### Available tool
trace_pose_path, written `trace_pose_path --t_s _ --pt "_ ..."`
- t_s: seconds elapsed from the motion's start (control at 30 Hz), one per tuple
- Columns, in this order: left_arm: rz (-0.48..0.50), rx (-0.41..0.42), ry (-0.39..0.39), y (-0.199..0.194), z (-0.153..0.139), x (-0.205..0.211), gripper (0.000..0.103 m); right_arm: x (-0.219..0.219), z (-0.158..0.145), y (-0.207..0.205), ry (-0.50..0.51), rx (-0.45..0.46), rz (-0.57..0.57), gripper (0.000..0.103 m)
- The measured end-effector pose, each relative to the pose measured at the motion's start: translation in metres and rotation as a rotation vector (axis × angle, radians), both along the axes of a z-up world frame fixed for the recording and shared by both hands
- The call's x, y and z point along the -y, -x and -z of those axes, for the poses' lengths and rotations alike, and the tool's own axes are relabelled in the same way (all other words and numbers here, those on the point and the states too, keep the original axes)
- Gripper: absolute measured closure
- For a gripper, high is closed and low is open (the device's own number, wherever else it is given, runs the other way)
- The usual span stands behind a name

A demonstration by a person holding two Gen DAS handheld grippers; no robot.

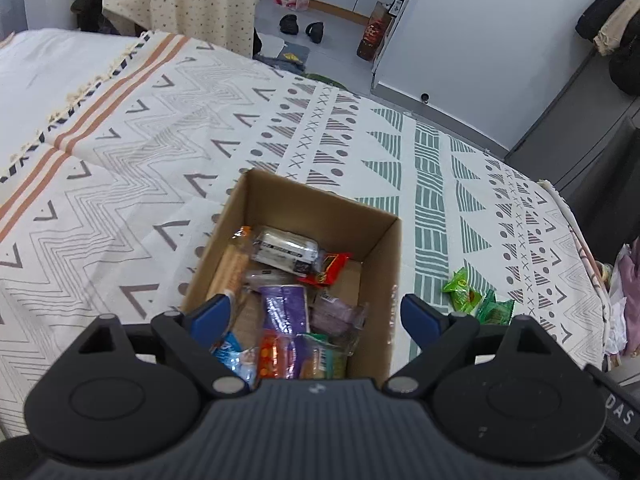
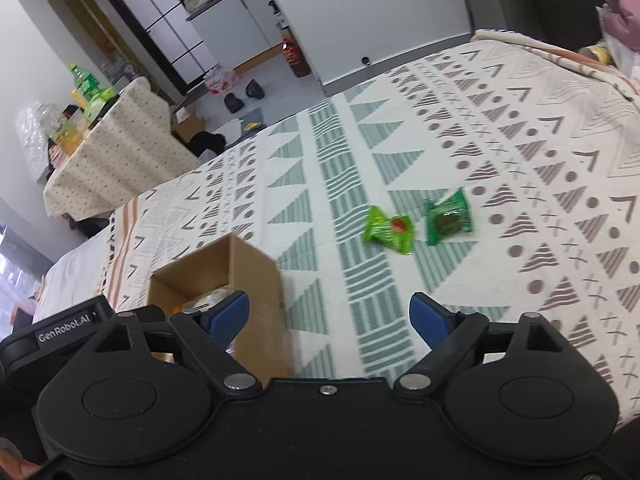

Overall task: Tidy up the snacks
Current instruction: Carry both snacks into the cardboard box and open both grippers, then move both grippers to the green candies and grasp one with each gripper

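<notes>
Left gripper (image 1: 318, 318) spread wide, blue pads (image 1: 214, 312) apart with nothing pinched between them, tilted down over the open cardboard box (image 1: 384, 240). Inside the box, a loose heap of wrapped snacks: a silver-white packet (image 1: 286, 249) near the far wall, a red wrapper (image 1: 330, 274) just beside it, a long tan biscuit pack (image 1: 230, 270) along the left wall, a purple packet (image 1: 284, 312) in the middle, a pale lilac one (image 1: 336, 314) to its right, and blue, orange and green wrappers crowded at the near end, partly hidden behind the gripper body. Box standing on a patterned cloth (image 1: 120, 200) of zigzags, triangles and green stripes.

Right gripper (image 2: 330, 316) likewise gaping, empty, pads (image 2: 430, 316) well apart, held above bare cloth just right of the same box (image 2: 256, 276). Beyond it, on the green-striped band of the cloth (image 2: 560, 160), two green snack packets still outside the box: a lighter green one (image 2: 388, 230) with a red spot, and a darker green one (image 2: 448, 216) just beside it on the right, barely apart. Same pair (image 1: 478, 298) seen from the left wrist, lying to the right of the box.

Farther out, grey floor with a pair of dark slippers (image 1: 304, 28), white cabinets, and a dotted tablecloth (image 2: 120, 152) over a side table carrying green bottles (image 2: 86, 84).
</notes>
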State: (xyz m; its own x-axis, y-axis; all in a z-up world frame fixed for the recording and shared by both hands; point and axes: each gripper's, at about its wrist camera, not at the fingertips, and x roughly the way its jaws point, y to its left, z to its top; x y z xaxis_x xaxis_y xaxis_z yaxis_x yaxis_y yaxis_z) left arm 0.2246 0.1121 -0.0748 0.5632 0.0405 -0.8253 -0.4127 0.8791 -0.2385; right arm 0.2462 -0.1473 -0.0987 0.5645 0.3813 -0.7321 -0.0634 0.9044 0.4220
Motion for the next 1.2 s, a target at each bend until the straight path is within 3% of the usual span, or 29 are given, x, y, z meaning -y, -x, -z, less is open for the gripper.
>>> trace_pose_path --t_s 0.4,0.7,1.2 --pt "0.098 0.048 -0.044 -0.018 -0.004 0.054 0.005 0.056 0.014 -0.009 -0.033 0.015 0.113 0.011" --pt "0.178 0.043 -0.052 -0.039 0.0 0.089 0.005 0.079 0.025 -0.026 -0.056 0.002 0.132 0.011" --pt "0.227 0.004 -0.055 -0.093 0.032 0.132 0.005 0.103 0.061 -0.07 -0.078 -0.024 0.127 0.015"
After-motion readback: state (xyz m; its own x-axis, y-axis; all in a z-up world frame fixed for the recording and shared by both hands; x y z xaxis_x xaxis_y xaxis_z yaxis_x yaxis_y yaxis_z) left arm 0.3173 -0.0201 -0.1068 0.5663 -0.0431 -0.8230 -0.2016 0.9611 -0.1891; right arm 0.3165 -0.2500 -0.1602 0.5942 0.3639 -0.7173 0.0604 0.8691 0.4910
